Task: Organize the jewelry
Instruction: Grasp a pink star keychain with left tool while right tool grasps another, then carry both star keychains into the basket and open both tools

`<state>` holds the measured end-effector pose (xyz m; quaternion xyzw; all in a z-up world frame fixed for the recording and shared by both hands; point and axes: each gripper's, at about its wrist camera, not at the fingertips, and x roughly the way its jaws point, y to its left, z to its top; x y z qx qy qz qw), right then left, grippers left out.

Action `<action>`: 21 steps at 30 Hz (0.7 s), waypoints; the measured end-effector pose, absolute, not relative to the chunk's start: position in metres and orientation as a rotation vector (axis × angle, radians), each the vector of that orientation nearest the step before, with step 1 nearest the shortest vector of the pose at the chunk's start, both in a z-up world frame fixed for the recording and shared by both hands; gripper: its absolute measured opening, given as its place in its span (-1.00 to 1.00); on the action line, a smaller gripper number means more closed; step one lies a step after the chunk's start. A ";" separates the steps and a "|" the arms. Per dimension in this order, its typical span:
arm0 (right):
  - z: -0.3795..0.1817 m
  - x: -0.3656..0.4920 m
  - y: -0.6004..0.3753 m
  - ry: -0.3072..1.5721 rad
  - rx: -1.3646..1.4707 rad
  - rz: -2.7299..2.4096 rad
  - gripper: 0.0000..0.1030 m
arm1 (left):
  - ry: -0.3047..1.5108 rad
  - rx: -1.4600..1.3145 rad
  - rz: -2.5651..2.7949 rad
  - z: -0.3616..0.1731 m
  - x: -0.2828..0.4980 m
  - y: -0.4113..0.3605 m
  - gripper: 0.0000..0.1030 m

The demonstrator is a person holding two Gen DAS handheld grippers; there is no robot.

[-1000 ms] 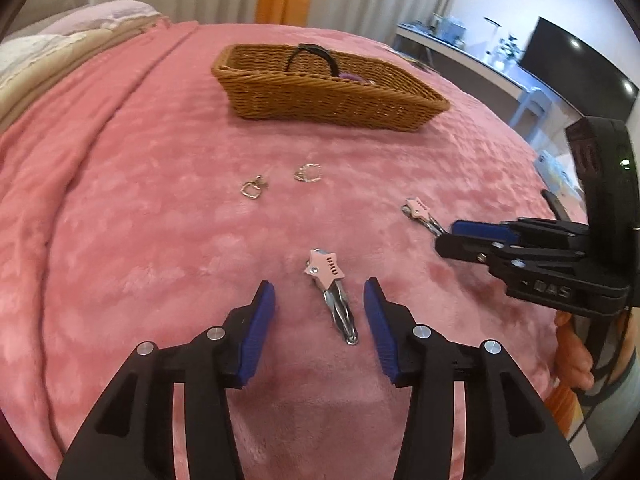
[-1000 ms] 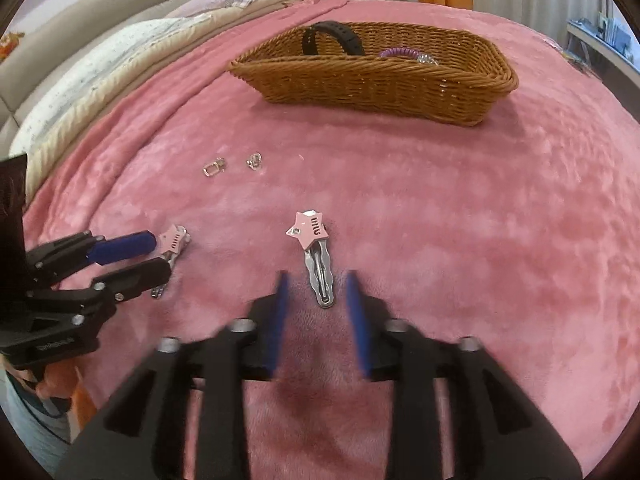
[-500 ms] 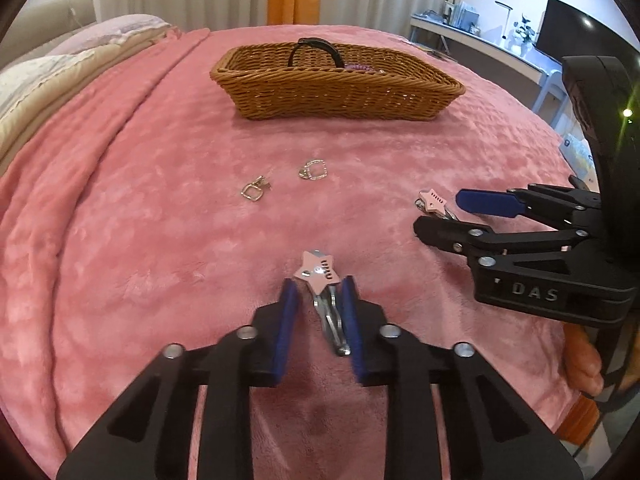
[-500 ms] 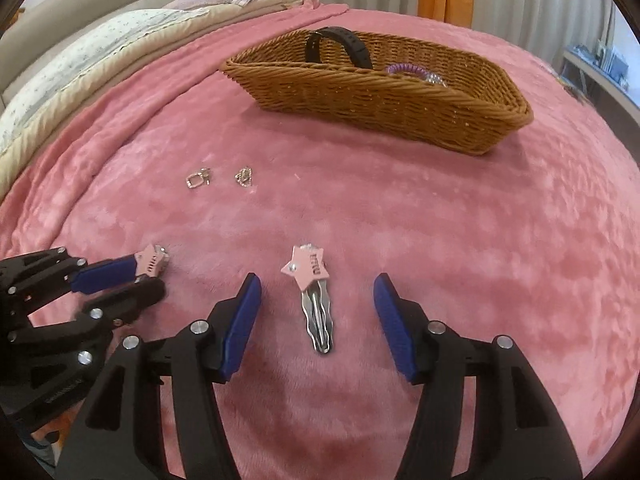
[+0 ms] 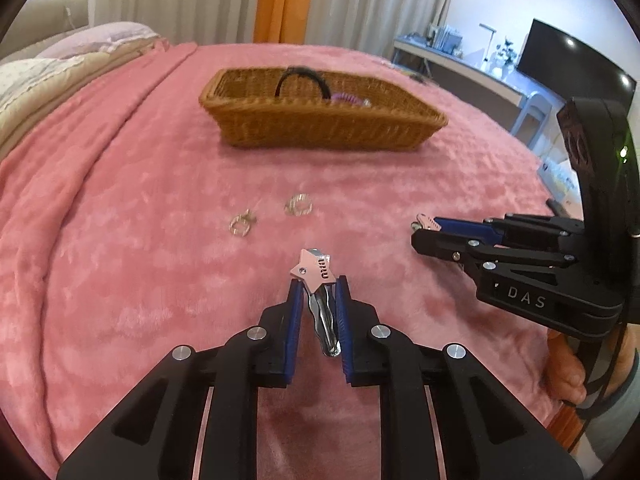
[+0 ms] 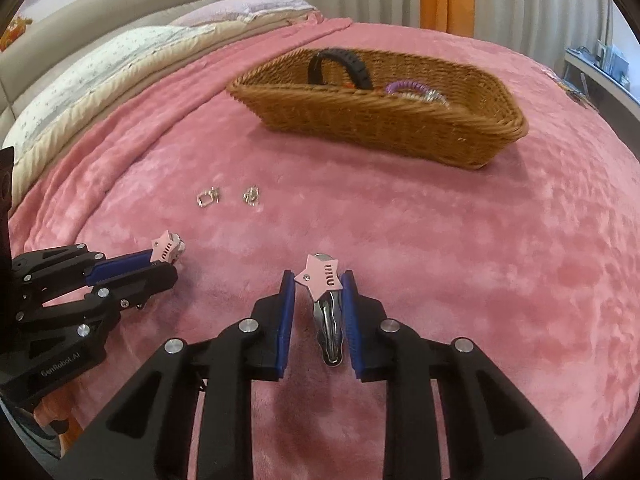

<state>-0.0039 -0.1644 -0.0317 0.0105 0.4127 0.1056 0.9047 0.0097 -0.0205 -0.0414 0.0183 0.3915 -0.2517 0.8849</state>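
So both grippers have a pink star hair clip each right now. The left gripper [image 5: 317,298] has its blue pads pinched on the metal part of one star clip [image 5: 314,270], with the star sticking out past the tips. The right gripper [image 6: 319,298] has its own star clip [image 6: 322,278] between its pads too. The right pad is against the metal, but I see a small gap on the left side, so that pinch looks looser. I think both clips are lifted a little off the pink blanket [image 5: 120,240], but I can't be sure.

The brown basket [image 5: 320,132] sits farther back on the bed, well apart from both grippers. It already has a black band [image 6: 340,66] standing in it, and a purple curly hair tie [image 6: 406,87] with something shiny beside it. So some of the tidying looks done.

Two small silver rings are out on the blanket, between the grippers and the basket. One ring [image 5: 241,224] is on the left and the other ring [image 5: 299,204] is just beside it.

My guess is the job is about half done. The two clips need to go to the basket, and then the two rings need picking up. Those are tiny and flat in the fluffy blanket, so they may be hard to grab.
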 end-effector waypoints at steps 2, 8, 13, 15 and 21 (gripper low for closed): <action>-0.024 -0.005 -0.169 0.835 0.035 0.216 -0.60 | 0.791 0.036 -0.528 -0.034 0.011 -0.021 -0.71; 0.016 -0.002 -0.191 0.758 0.116 0.229 -0.60 | 0.707 0.042 -0.539 -0.003 0.021 -0.025 -0.71; 0.062 0.012 -0.205 0.648 0.118 0.189 -0.60 | 0.636 0.044 -0.545 0.028 0.045 -0.032 -0.71; 0.077 0.025 -0.209 0.619 0.115 0.173 -0.60 | 0.604 0.048 -0.545 0.042 0.058 -0.035 -0.71; 0.099 0.074 -0.222 0.576 0.123 0.132 -0.60 | 0.552 0.047 -0.542 0.069 0.113 -0.047 -0.71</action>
